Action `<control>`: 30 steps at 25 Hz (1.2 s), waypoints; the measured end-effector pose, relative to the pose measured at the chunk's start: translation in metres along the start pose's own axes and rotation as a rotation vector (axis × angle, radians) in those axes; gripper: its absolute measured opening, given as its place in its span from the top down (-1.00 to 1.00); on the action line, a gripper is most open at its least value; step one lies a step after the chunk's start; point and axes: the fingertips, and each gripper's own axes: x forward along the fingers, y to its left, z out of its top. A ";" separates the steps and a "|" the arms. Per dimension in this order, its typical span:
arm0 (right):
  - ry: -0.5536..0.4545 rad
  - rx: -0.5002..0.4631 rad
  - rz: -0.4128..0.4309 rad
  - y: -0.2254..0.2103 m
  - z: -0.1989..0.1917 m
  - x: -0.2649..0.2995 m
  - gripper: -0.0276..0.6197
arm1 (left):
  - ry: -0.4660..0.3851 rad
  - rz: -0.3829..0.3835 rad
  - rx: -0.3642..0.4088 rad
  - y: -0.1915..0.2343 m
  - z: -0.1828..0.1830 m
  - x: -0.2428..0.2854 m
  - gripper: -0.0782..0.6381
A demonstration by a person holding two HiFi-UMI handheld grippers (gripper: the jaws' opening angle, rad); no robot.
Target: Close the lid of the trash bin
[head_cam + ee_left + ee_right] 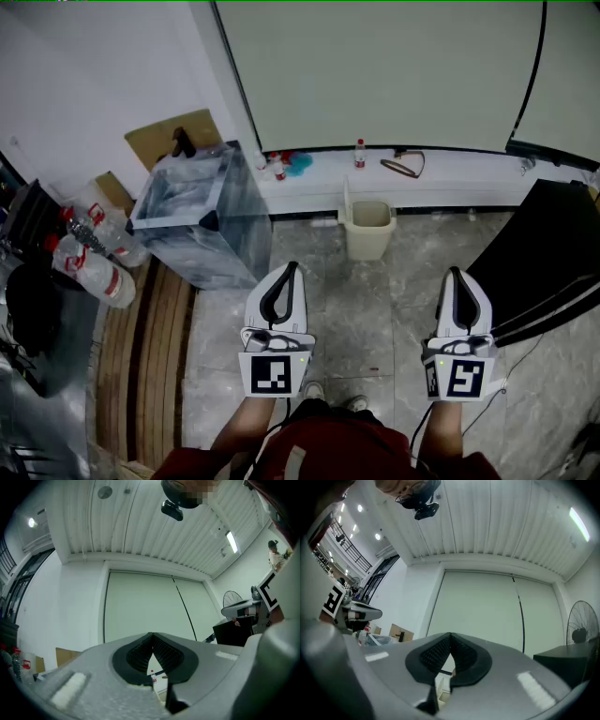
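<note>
A small beige trash bin [369,230] stands on the tiled floor against the low white ledge, its lid [346,201] tipped up at the bin's left side. My left gripper [286,268] is held in the air short of the bin and a little to its left, jaws shut and empty. My right gripper [457,273] hovers to the bin's right, also shut and empty. In the left gripper view the closed pads [152,654] point at the pale wall panel. The right gripper view shows the same, with its ribbed pads [450,652] pressed together.
A large box wrapped in clear plastic [202,220] stands left of the bin. Plastic bottles [94,258] lie further left beside wooden slats [141,356]. A black case [544,248] leans at the right. On the ledge [450,173] stand a bottle [359,153] and small items.
</note>
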 end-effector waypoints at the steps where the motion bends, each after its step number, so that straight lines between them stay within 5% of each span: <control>1: -0.002 -0.004 0.003 0.008 0.002 0.002 0.91 | -0.005 -0.003 0.007 0.007 0.000 -0.003 0.77; 18: -0.033 -0.004 -0.015 0.103 0.023 0.027 0.92 | -0.062 -0.058 -0.036 0.094 -0.010 -0.015 0.77; 30: -0.009 0.011 -0.015 0.093 -0.008 0.059 0.92 | -0.036 -0.088 -0.080 0.095 -0.041 0.029 0.77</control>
